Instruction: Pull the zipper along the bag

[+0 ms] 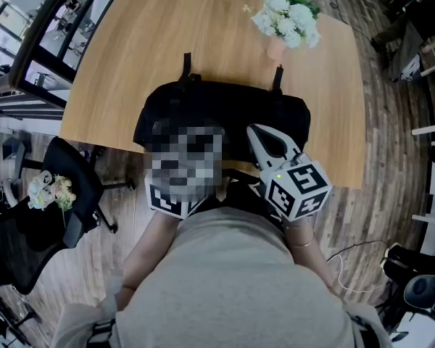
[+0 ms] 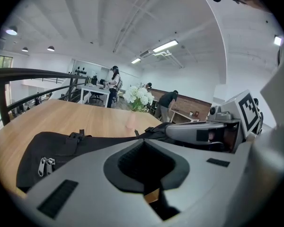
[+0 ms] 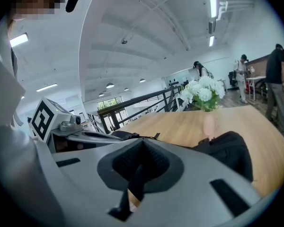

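Your bag (image 1: 225, 111) lies flat on the worktop (image 1: 203, 35), at the near edge and right in front of you. It is black, and two straps (image 1: 186, 64) stick out from its far side onto the bare wood. Beyond its right end, flowers (image 1: 286, 19) stand in a vase (image 1: 275, 48), apart from the bag.

Your left gripper (image 2: 143, 141) has its jaws pressed together. Only a thin slit shows below them, with wood behind it. I can make out nothing pinched there. In the left gripper view the bag stretches ahead and off to the left. Two zipper pulls (image 2: 46, 166) lie side by side at the bag's left end, well to the left of your jaws and not touched by them.

Your right gripper (image 3: 142, 140) is also pressed together. A dark line runs down the gap between its jaws, and I cannot tell whether that is the bag beneath or something caught in them. From the head view it sits over the near right part of the bag, pointing away from you. The two grippers are side by side, each showing in the other's view.

A chair (image 1: 51, 194) stands on the floor to your left.
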### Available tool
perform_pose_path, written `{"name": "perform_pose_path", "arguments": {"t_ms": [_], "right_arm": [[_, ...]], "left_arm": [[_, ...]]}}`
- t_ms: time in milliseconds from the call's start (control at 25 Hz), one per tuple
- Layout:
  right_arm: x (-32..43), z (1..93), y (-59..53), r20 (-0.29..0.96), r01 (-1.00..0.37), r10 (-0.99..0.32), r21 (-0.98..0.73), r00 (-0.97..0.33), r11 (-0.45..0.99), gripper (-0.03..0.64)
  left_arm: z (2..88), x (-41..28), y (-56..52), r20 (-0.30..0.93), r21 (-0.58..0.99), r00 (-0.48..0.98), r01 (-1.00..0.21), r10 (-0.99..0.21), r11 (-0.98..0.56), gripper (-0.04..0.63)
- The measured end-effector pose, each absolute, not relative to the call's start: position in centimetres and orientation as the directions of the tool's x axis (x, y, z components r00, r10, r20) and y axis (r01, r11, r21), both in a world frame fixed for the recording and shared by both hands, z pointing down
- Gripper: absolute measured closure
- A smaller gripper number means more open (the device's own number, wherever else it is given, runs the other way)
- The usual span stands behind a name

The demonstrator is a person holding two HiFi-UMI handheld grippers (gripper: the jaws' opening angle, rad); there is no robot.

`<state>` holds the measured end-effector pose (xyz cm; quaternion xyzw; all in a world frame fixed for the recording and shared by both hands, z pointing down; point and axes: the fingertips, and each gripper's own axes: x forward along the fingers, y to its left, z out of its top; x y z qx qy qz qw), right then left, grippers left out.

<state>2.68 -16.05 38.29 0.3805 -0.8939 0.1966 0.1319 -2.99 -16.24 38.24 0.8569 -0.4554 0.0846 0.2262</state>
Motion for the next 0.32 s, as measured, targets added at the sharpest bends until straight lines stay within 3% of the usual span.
{"name": "perform_pose_path", "arguments": {"t_ms": [320], "right_arm": [[2.78,39.0,-15.72,0.411,-0.745,-0.63,-0.245,-0.659,0.62,0.611]], "left_arm": [[38.43,-3.28,-16.1,0.354,0.311,0.558,-0.827,-0.75,-0.468,0.578]]}}
